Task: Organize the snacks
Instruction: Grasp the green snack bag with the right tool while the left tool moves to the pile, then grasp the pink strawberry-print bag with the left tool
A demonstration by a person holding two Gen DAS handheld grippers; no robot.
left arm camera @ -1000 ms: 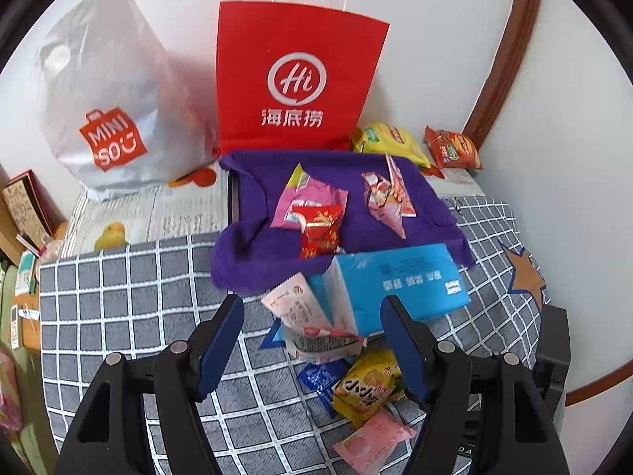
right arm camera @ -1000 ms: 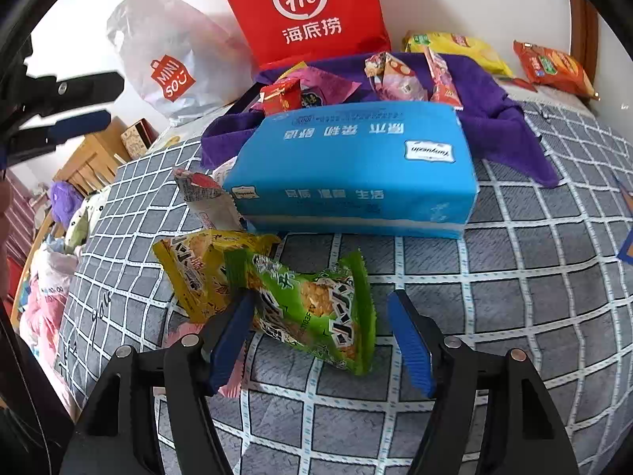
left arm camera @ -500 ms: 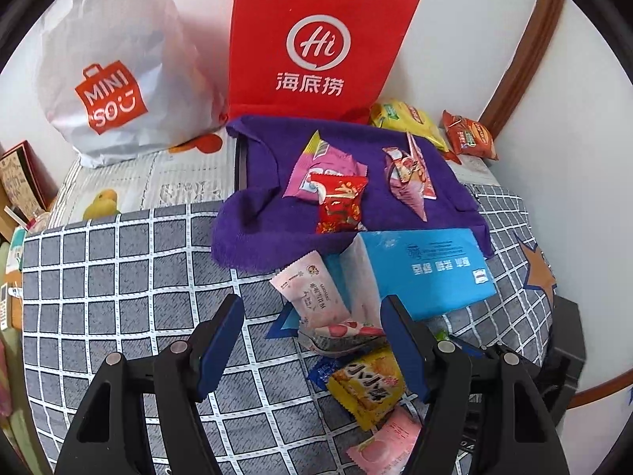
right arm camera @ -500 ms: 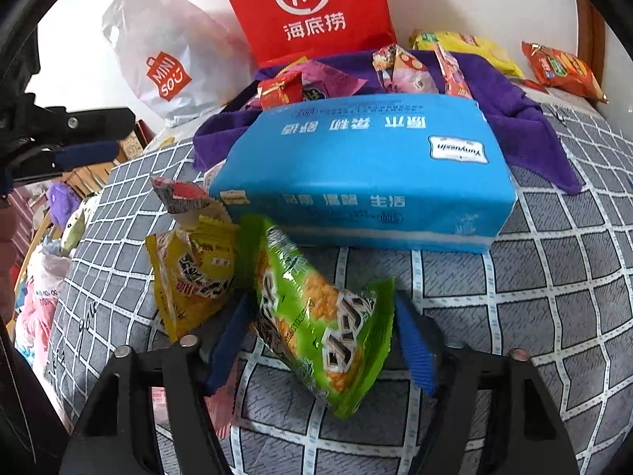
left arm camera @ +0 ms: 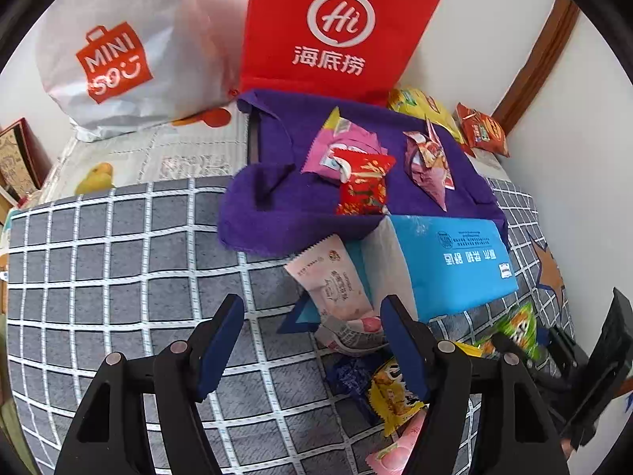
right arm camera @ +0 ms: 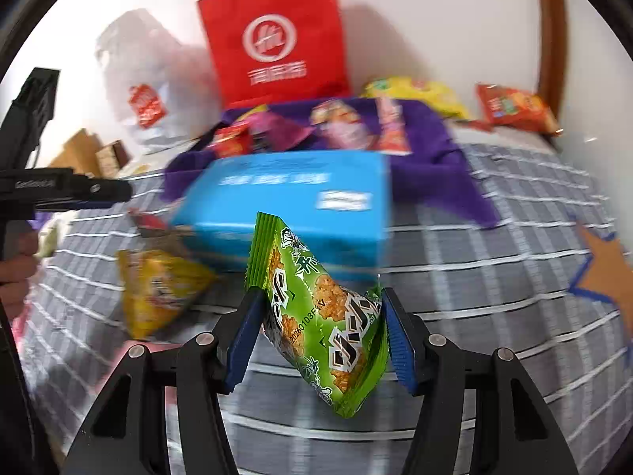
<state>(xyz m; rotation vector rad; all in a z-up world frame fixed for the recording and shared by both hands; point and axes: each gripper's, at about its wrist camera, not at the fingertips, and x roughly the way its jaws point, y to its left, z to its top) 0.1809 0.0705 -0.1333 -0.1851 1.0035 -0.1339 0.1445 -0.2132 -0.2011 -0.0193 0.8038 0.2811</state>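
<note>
My right gripper (right arm camera: 321, 301) is closing its jaws on a green snack packet (right arm camera: 316, 316). The blue pads press both its sides and it hangs tilted above the checked bedcover (right arm camera: 474, 277). The left wrist view shows the same packet (left arm camera: 518, 324) at the far right. My left gripper (left arm camera: 312, 308) stands open with nothing gripped, low over the bedcover. A pale pink packet (left arm camera: 332, 277) lies just ahead of its right finger, leaning on a blue tissue pack (left arm camera: 455, 261). A purple cloth (left arm camera: 277, 206) behind carries a pink packet (left arm camera: 340, 146), a red packet (left arm camera: 364, 186) and a cone-shaped packet (left arm camera: 427, 166).
A red paper bag (left arm camera: 340, 27) and a white plastic bag (left arm camera: 118, 51) stand against the back wall. Yellow (left arm camera: 419, 107) and orange (left arm camera: 482, 130) chip bags lie in the back right corner. A yellow snack packet (right arm camera: 158, 289) and other small packets lie left of the green one.
The right gripper's jaws closed on the green packet and raised it off the bedcover. The left gripper sank closer to the bed and the pale pink packet.
</note>
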